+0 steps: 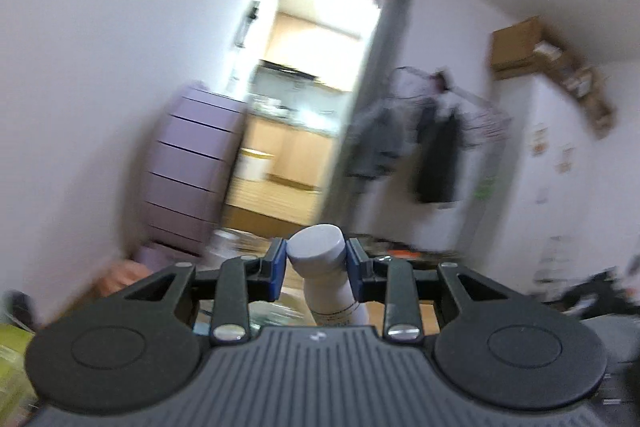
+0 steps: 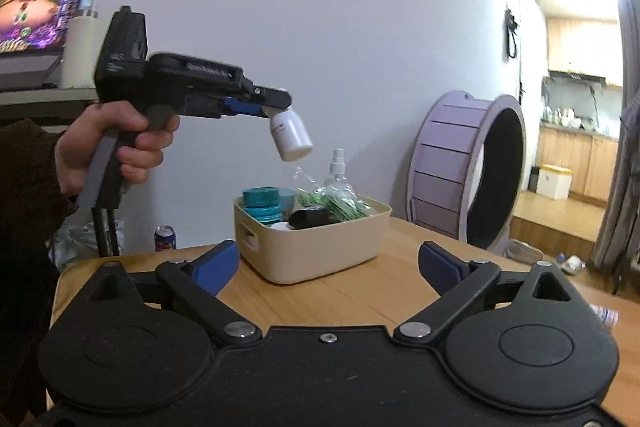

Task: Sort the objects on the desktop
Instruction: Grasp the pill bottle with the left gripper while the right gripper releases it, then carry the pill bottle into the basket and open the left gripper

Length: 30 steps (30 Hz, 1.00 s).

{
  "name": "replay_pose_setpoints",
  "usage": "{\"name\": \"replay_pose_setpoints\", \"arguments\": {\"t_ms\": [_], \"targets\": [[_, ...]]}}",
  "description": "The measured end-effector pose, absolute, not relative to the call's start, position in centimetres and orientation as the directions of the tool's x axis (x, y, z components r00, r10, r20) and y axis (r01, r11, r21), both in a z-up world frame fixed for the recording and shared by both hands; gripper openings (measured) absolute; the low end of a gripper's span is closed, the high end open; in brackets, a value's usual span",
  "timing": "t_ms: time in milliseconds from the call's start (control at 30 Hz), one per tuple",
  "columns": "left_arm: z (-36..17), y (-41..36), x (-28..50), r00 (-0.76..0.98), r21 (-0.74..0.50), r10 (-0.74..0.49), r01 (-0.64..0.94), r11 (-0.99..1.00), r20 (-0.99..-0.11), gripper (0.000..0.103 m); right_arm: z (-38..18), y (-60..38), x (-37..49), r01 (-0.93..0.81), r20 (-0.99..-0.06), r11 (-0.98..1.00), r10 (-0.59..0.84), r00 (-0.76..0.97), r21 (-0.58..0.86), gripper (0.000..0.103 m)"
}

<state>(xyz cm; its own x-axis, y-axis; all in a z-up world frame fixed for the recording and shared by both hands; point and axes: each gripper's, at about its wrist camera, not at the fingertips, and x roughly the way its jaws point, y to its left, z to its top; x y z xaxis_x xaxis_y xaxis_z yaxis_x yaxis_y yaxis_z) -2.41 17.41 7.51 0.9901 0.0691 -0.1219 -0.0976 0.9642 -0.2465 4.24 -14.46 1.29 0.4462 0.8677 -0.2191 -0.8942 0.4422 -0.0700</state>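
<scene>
I am holding the white bottle (image 2: 291, 135) by its cap in my left hand-held gripper (image 2: 276, 105), above the beige bin (image 2: 316, 247) on the desk (image 2: 384, 291). I should be lowering into a gap before releasing. My right hand-held gripper (image 2: 326, 263) is spread, empty.

white bottle (image 2: 291, 136) with a pale grey cap (image 1: 316, 244) sits between the left gripper (image 1: 316, 269)'s blue pads (image 1: 279, 269); gripper bodies black, right gripper (image 2: 328, 264) same blue pads. under the bottle: cream bin (image 2: 316, 243) with teal tins (image 2: 261, 203), green-flecked clear bag (image 2: 340, 205), black container (image 2: 310, 217), on a light wood table (image 2: 384, 287). right of the tongs a lilac slatted wheel (image 2: 448, 167) with black inside; left, a blue-red can (image 2: 165, 237).
</scene>
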Motion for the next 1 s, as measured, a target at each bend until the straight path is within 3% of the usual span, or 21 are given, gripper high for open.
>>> {"name": "replay_pose_setpoints", "arguments": {"t_ms": [233, 533, 833, 1000], "targets": [[6.4, 18.1, 2.2, 0.928, -0.053, 0.296, -0.315, 0.948, -0.225, 0.031, 0.9, -14.9, 5.9, -0.873, -0.240, 0.487, 0.847, 0.475, -0.010, 0.103], [5.4, 18.2, 5.9, 0.893, 0.114, 0.317, -0.296, 0.948, -0.320, 0.034, 0.5, -15.1, 6.7, -0.867, -0.254, 0.499, 0.838, 0.483, -0.002, 0.103], [6.0, 19.2, 4.1, 0.908, 0.095, 0.305, -0.290, 0.952, -0.288, 0.043, 0.7, -15.3, 7.1, -0.856, -0.259, 0.517, 0.828, 0.498, 0.008, 0.103], [4.2, 21.0, 5.5, 0.885, 0.033, 0.267, -0.276, 0.961, -0.380, 0.043, 0.9, -15.7, 7.0, -0.857, -0.260, 0.516, 0.829, 0.496, 0.012, 0.103]]}}
